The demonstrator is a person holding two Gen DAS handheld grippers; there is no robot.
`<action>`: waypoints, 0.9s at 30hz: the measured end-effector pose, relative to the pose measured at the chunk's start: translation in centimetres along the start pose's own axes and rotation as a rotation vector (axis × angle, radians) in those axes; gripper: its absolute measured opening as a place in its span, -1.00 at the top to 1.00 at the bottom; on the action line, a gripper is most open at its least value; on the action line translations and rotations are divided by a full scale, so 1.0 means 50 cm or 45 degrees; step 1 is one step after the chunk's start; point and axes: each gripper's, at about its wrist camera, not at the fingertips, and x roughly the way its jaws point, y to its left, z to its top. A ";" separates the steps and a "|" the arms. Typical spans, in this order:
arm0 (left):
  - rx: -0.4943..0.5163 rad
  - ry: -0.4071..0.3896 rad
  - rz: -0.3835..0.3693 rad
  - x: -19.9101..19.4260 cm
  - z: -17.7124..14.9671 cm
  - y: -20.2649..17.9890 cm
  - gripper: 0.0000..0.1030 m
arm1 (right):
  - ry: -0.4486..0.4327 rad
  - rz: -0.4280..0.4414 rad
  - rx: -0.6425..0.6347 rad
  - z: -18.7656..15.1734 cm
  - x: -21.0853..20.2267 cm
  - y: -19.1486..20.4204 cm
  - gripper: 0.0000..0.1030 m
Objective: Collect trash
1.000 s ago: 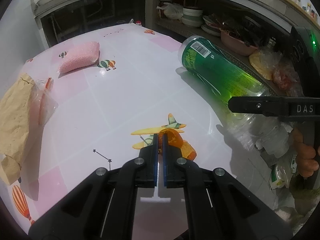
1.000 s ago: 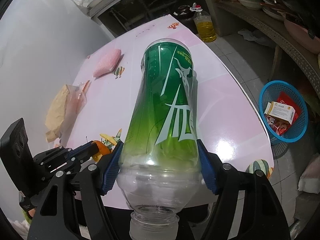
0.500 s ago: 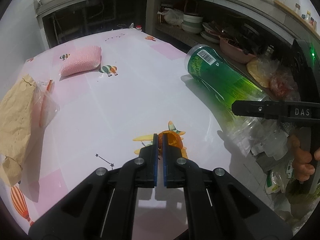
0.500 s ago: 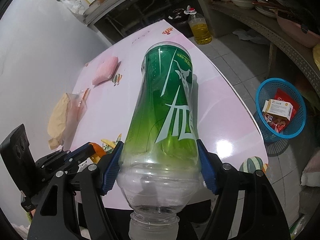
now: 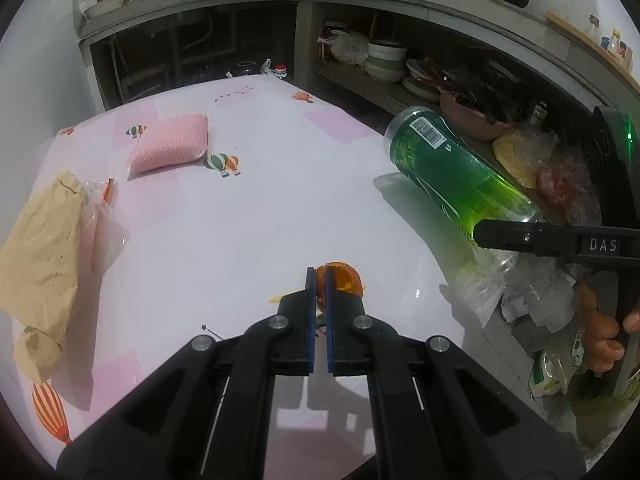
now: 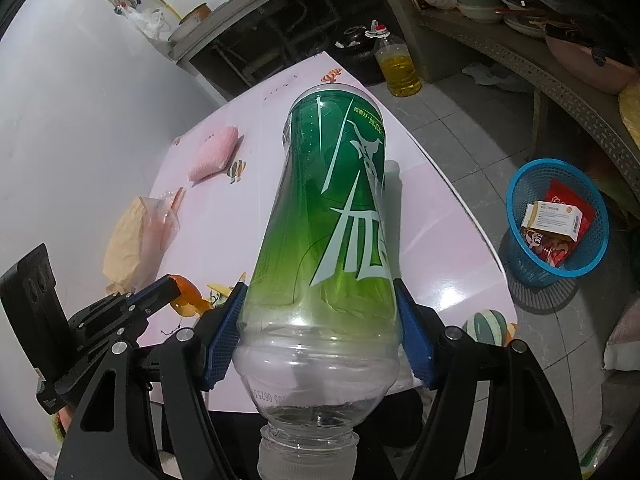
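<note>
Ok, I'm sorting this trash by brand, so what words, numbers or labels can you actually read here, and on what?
"DAS": white letters on the right tongs, seen from the left wrist.
Large white stylised characters on the green bottle: too distorted to read.
Barcode on the bottle: digits too small.
Stamped code on the bottle's clear shoulder: mirrored and blurred, unreadable.
Print on the white box in the blue basket: too small.

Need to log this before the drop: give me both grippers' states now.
Left gripper: shut on a piece of orange peel.
Right gripper: shut on a large green-labelled clear plastic bottle.
</note>
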 end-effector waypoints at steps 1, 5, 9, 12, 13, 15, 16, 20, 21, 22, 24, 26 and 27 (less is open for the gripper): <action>0.001 -0.004 -0.002 -0.002 0.002 -0.002 0.95 | -0.001 -0.001 0.001 -0.001 0.000 0.001 -0.33; 0.004 -0.014 -0.004 -0.007 0.006 -0.009 0.95 | -0.005 -0.001 0.006 -0.002 -0.002 -0.001 -0.33; 0.007 -0.018 -0.006 -0.008 0.010 -0.013 0.95 | -0.009 0.000 0.011 -0.002 -0.005 -0.004 -0.33; 0.007 -0.020 -0.010 -0.007 0.011 -0.009 0.95 | -0.011 0.001 0.012 -0.002 -0.005 -0.006 -0.33; 0.006 -0.020 -0.012 -0.007 0.012 -0.008 0.95 | -0.010 0.001 0.013 -0.002 -0.005 -0.006 -0.33; 0.003 -0.021 -0.016 -0.006 0.012 -0.007 0.95 | -0.010 0.001 0.012 -0.002 -0.005 -0.006 -0.33; 0.002 -0.021 -0.017 -0.007 0.012 -0.008 0.95 | -0.011 0.002 0.012 -0.002 -0.005 -0.006 -0.33; -0.003 -0.023 -0.023 -0.007 0.014 -0.010 0.95 | -0.016 0.003 0.014 -0.002 -0.007 -0.006 -0.33; -0.003 -0.023 -0.025 -0.007 0.015 -0.010 0.95 | -0.017 0.003 0.016 -0.002 -0.008 -0.006 -0.33; -0.002 -0.023 -0.027 -0.008 0.016 -0.011 0.95 | -0.019 0.004 0.019 -0.002 -0.008 -0.008 -0.33; 0.001 -0.024 -0.029 -0.007 0.018 -0.014 0.95 | -0.021 0.005 0.024 -0.003 -0.010 -0.009 -0.33; 0.002 -0.026 -0.032 -0.007 0.021 -0.017 0.95 | -0.025 0.006 0.031 -0.004 -0.012 -0.013 -0.33; 0.003 -0.027 -0.035 -0.006 0.024 -0.017 0.95 | -0.028 0.005 0.034 -0.004 -0.014 -0.015 -0.33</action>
